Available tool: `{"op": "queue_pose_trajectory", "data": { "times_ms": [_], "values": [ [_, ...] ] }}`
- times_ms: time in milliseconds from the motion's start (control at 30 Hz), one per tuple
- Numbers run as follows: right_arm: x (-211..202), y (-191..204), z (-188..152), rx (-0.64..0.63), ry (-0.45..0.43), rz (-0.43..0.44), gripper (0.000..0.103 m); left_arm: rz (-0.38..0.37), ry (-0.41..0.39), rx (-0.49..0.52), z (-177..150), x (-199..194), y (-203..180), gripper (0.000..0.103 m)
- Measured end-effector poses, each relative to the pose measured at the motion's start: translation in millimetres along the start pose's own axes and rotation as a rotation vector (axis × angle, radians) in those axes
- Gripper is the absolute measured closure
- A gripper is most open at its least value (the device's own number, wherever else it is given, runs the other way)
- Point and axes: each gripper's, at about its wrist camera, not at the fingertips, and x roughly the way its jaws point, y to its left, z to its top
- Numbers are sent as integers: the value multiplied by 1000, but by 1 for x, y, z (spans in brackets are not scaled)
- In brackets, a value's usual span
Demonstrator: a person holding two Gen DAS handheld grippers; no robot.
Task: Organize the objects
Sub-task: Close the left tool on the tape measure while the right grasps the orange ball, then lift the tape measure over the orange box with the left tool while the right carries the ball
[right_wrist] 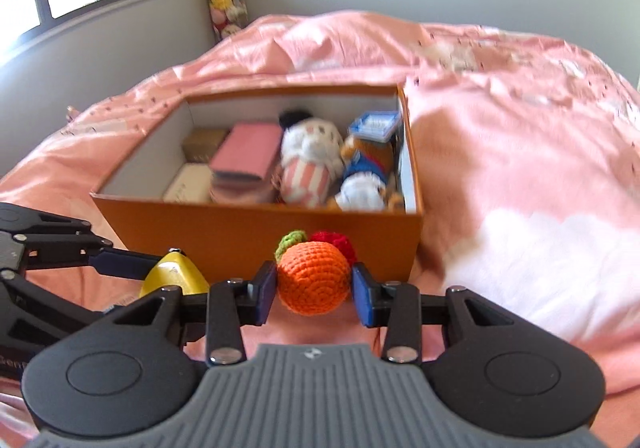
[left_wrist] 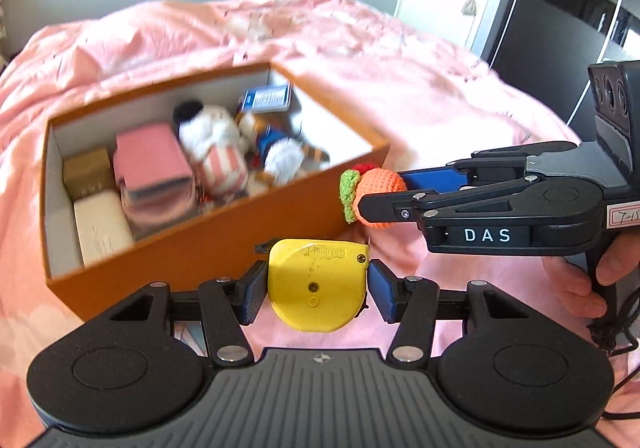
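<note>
The left gripper (left_wrist: 317,286) has its jaws clamped on a yellow tape measure (left_wrist: 316,282), and the right gripper (right_wrist: 314,288) has its jaws clamped on an orange crocheted fruit (right_wrist: 313,276); both are held just in front of the near wall of the orange box (left_wrist: 224,244), which sits on the pink bed (left_wrist: 420,96). The step in hand looks to be carrying both things over that wall and setting them inside. The box is already crowded: small boxes at one end, a pink wallet (right_wrist: 248,154) beside them, plush toys (right_wrist: 310,164) across the middle and a blue packet (right_wrist: 374,126) at the far corner. To do it well, each gripper should rise enough for its load to clear the rim before moving forward, since a knock could shove the light box across the soft bedding. The hard tape measure is best lowered into a gap rather than dropped; the soft fruit can rest on top of the toys.
</note>
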Motion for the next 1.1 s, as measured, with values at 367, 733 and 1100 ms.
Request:
{"op": "queue_pose_trajectory", "data": {
  "times_ms": [367, 733, 1100],
  "values": [
    [-2, -12, 62, -89, -13, 34, 60, 34, -62, -14, 59, 0, 25, 41],
    [69, -20, 91, -328, 220, 6, 61, 113, 96, -259, 77, 77, 65, 41],
    [105, -13, 88, -459, 360, -34, 60, 117, 187, -208, 76, 107, 63, 41]
  ]
}}
